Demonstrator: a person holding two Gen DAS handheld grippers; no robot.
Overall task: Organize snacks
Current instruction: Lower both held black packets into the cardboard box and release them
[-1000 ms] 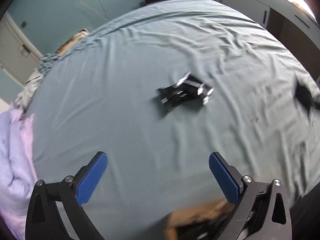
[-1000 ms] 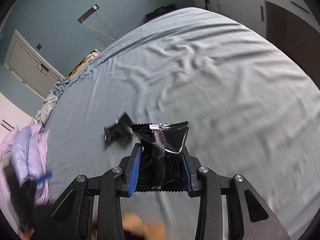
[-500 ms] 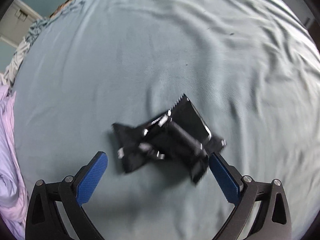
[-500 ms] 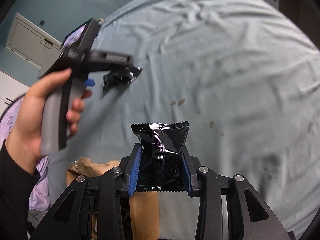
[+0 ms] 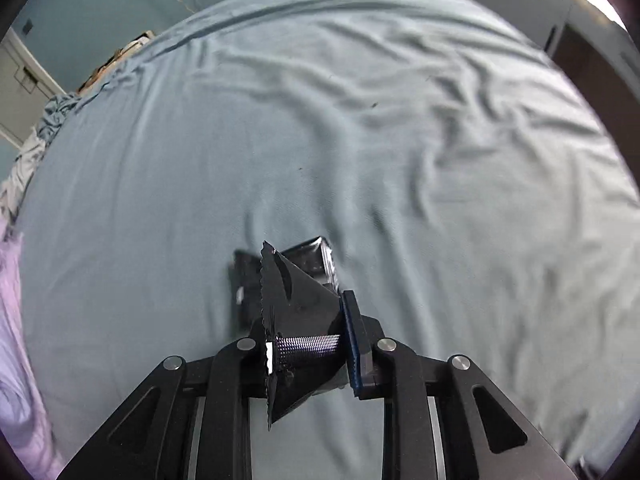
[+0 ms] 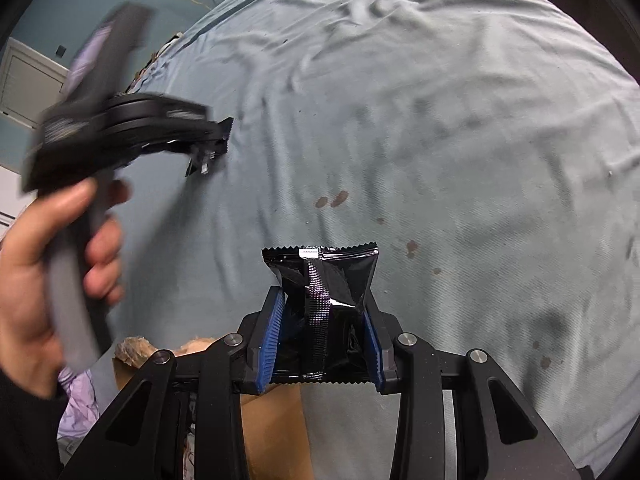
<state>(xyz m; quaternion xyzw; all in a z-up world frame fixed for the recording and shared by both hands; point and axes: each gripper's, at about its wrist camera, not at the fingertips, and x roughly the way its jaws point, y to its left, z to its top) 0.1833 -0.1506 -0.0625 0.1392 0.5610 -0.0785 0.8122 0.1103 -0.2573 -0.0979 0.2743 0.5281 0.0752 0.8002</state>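
Observation:
My left gripper [image 5: 308, 332] is shut on a black snack packet [image 5: 298, 312] and holds it edge-on just above the blue-grey bed sheet. Another black packet [image 5: 312, 264] lies on the sheet right behind it. My right gripper [image 6: 322, 340] is shut on a second black snack packet [image 6: 324, 280], upright with its crimped top edge up. In the right wrist view the left gripper [image 6: 208, 140] shows blurred at the upper left in a hand [image 6: 44, 264], with the dark packet at its tip.
A brown paper bag [image 6: 272, 412] stands open below my right gripper at the bed's near edge. Lilac bedding [image 5: 16, 360] is bunched at the left. The sheet [image 6: 460, 160] has small brown stains. White cupboards [image 5: 560, 4] stand at the far right.
My left gripper has closed on one black packet from the pile and lifted it. My right gripper keeps its packet and has moved over the paper bag.

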